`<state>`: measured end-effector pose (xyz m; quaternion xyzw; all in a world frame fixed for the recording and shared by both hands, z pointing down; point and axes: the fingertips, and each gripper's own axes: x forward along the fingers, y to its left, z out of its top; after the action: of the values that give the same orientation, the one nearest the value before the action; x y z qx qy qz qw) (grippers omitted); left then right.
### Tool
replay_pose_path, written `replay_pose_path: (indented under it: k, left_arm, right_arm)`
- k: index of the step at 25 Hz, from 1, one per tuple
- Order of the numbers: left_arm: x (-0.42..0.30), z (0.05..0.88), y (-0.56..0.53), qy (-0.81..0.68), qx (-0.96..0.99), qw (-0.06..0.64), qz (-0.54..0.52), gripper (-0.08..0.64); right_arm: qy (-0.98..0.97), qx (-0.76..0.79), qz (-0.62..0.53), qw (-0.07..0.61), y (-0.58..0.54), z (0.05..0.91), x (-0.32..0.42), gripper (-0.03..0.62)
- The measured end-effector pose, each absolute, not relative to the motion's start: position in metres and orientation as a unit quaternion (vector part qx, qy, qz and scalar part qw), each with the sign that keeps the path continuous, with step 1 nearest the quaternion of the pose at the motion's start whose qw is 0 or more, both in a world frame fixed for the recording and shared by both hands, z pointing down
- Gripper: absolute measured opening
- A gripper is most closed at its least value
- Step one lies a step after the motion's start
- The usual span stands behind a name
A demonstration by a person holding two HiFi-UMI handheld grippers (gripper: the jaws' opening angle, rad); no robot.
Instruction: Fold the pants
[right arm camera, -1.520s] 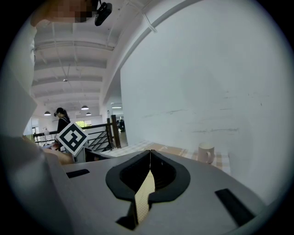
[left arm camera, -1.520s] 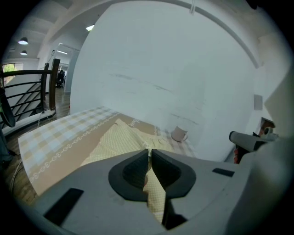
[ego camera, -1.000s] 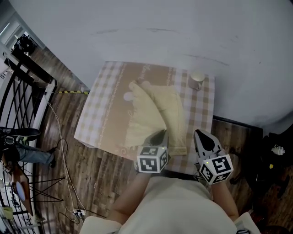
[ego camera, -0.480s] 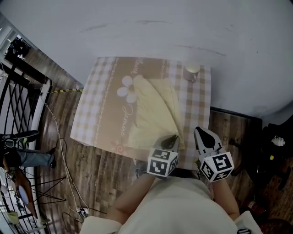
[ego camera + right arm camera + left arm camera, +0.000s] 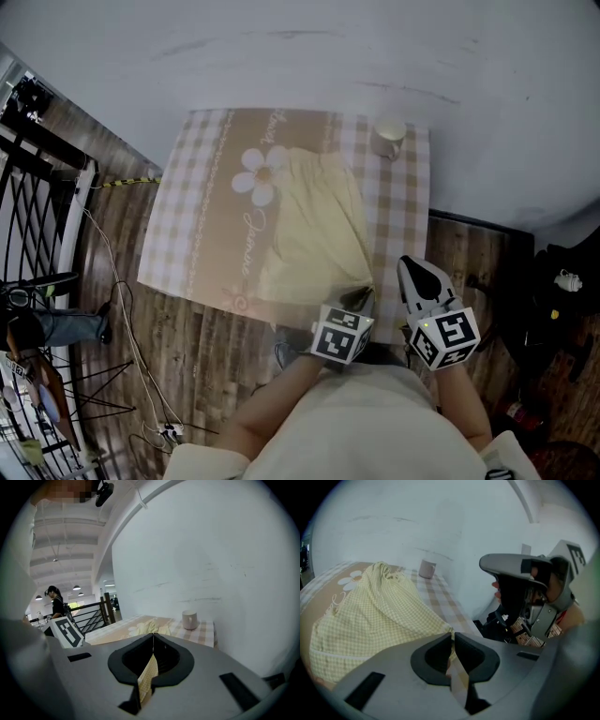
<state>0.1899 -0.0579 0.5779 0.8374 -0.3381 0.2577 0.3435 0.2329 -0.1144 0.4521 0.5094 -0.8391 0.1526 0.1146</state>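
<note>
My left tongs (image 5: pixel 362 297) are clamped on the near right corner of the pale yellow pants (image 5: pixel 309 220), right at the near edge of the counter (image 5: pixel 187 225). From that corner the pants lie spread across the counter's checked cloth, their far end beside a printed daisy (image 5: pixel 259 174). My right tongs (image 5: pixel 411 272) are pressed together, clear of the pants, just right of the left ones by the counter's near right corner. A cup (image 5: pixel 388 139) stands at the far right corner.

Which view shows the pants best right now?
The head view: from above, the pants show almost whole on the tablecloth. The left gripper view shows them close but foreshortened; the right gripper view, a far sliver.
</note>
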Motion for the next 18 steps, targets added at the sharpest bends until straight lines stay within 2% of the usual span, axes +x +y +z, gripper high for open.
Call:
replay_pose_path:
  k: [11,18]
  left_arm:
    - [0.203,0.614,-0.044,-0.306,0.826,0.357,0.31,0.025]
    - [0.204,0.617,-0.047,-0.3,0.829,0.367,0.297,0.025]
  right_arm:
    - [-0.832,0.519,0.155,0.124,-0.113,0.457,0.242,0.0]
    - [-0.835,0.514,0.152,0.124,-0.118,0.455,0.237,0.0]
